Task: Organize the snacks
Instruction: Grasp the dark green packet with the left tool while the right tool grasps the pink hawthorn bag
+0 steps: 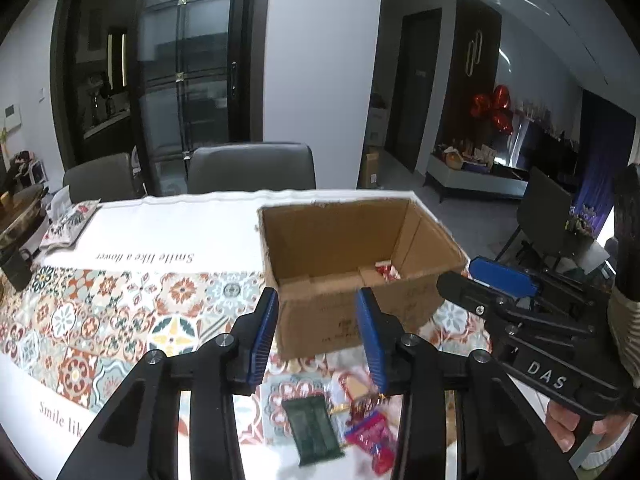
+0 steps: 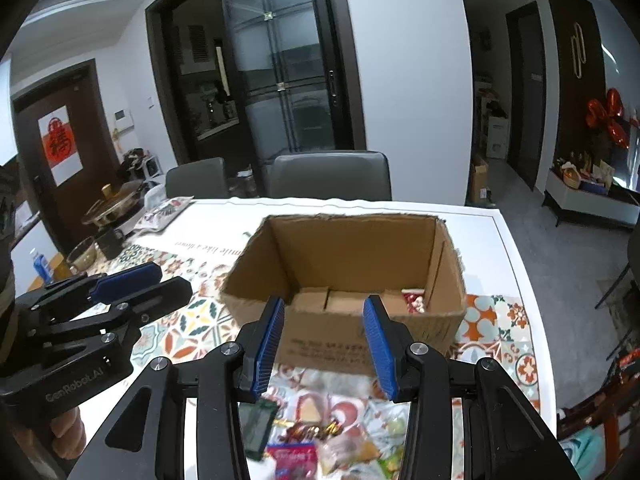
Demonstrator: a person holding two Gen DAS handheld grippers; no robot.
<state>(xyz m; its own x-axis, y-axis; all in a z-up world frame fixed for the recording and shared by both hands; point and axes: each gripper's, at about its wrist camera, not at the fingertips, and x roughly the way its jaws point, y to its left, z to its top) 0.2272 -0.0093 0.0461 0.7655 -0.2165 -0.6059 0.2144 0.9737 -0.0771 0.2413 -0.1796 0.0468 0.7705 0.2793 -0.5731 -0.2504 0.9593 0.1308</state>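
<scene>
Both grippers, left [image 1: 316,334] and right [image 2: 325,344], gape empty above loose snacks [image 2: 320,436]; beyond, an open box [image 2: 344,280] on the patterned tablecloth [image 1: 120,312] holds one red packet [image 2: 414,300] far right.

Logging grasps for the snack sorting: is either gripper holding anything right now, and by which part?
Nothing is held. The left gripper and right gripper are both open and empty, hovering above the loose snack packets before the brown cardboard box.

An open cardboard box [image 2: 344,280] holds one red-wrapped snack [image 2: 414,300] in its right corner, while loose snack packets [image 2: 320,436] lie scattered just before it.
</scene>
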